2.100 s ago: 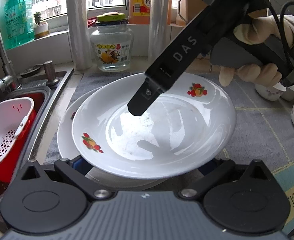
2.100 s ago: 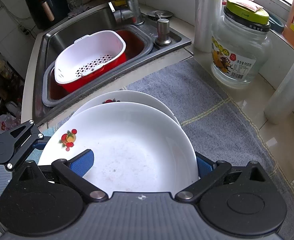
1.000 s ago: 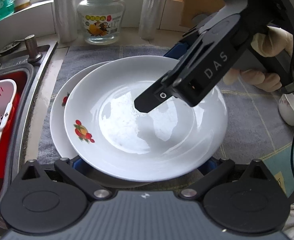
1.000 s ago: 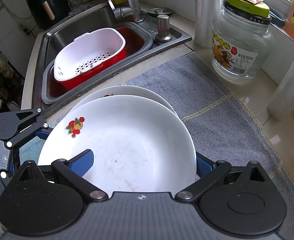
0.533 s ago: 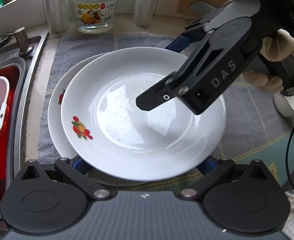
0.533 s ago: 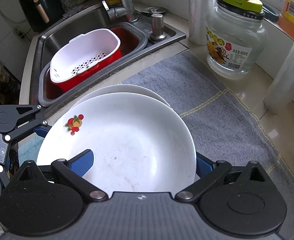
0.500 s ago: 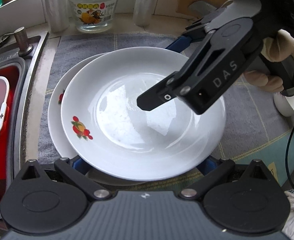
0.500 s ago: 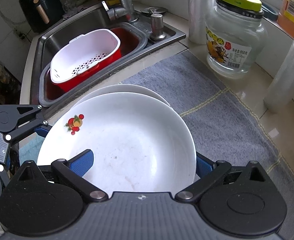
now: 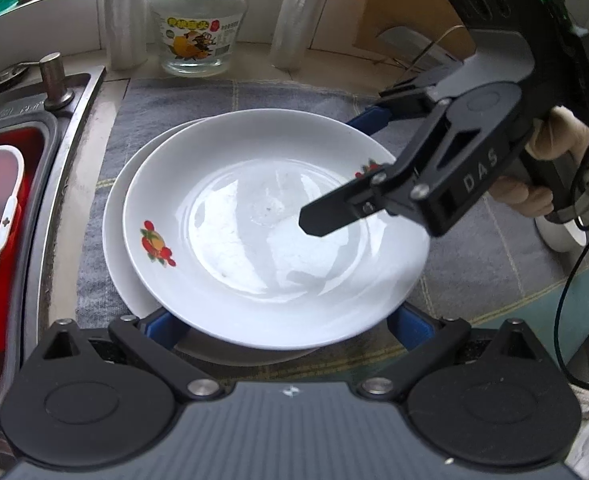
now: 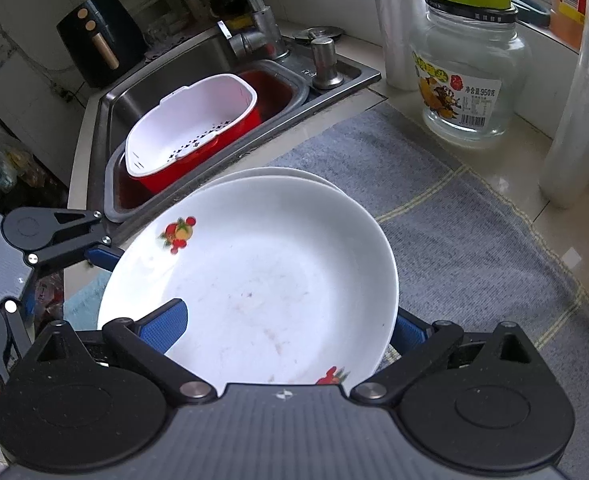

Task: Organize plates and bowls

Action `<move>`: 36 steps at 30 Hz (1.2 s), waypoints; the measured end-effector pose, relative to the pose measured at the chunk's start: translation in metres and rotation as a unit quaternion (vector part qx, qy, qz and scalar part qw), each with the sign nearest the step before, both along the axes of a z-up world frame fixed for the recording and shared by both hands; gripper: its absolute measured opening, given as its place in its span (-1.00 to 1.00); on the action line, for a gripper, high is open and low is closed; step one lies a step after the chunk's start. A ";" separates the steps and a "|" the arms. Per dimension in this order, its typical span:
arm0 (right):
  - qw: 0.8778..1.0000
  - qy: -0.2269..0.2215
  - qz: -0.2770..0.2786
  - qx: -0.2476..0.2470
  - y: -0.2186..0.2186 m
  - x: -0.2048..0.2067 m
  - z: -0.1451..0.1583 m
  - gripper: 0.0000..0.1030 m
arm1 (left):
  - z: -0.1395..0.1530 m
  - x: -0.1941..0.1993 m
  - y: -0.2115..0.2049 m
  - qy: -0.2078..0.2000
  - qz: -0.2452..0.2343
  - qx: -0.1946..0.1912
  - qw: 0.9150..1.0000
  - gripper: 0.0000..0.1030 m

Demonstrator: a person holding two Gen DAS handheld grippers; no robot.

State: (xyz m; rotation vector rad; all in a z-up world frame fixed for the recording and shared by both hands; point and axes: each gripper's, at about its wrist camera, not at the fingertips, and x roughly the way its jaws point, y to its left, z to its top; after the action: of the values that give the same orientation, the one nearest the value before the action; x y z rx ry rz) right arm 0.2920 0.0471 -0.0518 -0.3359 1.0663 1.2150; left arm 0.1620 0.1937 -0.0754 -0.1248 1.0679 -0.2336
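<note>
A white plate with fruit prints (image 9: pixel 254 240) lies on a second white plate (image 9: pixel 116 240) on the grey mat. It also shows in the right wrist view (image 10: pixel 262 280), with the lower plate's rim (image 10: pixel 278 172) behind it. My left gripper (image 9: pixel 282 320) is open, its blue fingers (image 9: pixel 162 326) wide apart under the near rim. My right gripper (image 10: pixel 286 328) is open at the opposite rim, one blue finger (image 10: pixel 166 320) over the plate, the other beside it. In the left wrist view the right gripper (image 9: pixel 346 172) reaches over the plate.
A sink (image 10: pixel 182 76) with a white colander in a red basin (image 10: pixel 190 132) lies left of the mat. A glass jar (image 9: pixel 198 32) and two film rolls (image 9: pixel 122 16) stand at the back. A white bowl (image 9: pixel 562 236) sits right, behind the gloved hand.
Both grippers have drawn back and up from the stacked plates; the right gripper has shifted toward the plate's right rim. The plates have stayed put.
</note>
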 end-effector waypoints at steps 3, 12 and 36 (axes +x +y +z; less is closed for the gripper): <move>1.000 -0.004 0.001 -0.003 0.000 -0.002 -0.001 1.00 | 0.000 0.001 -0.001 0.000 0.004 0.001 1.000 0.98; 1.000 0.007 -0.010 -0.014 0.000 -0.003 -0.001 1.00 | 0.002 0.002 -0.001 0.012 0.012 -0.001 1.000 0.98; 0.998 0.029 -0.040 0.034 -0.040 -0.014 0.010 0.72 | 0.003 0.001 -0.005 0.012 0.013 0.030 0.999 0.98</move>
State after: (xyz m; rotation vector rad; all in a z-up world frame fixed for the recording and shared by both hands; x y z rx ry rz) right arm 0.2780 0.0071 -0.0414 -0.2035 1.0762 1.1924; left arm 0.1635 0.1887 -0.0729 -0.0884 1.0947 -0.1764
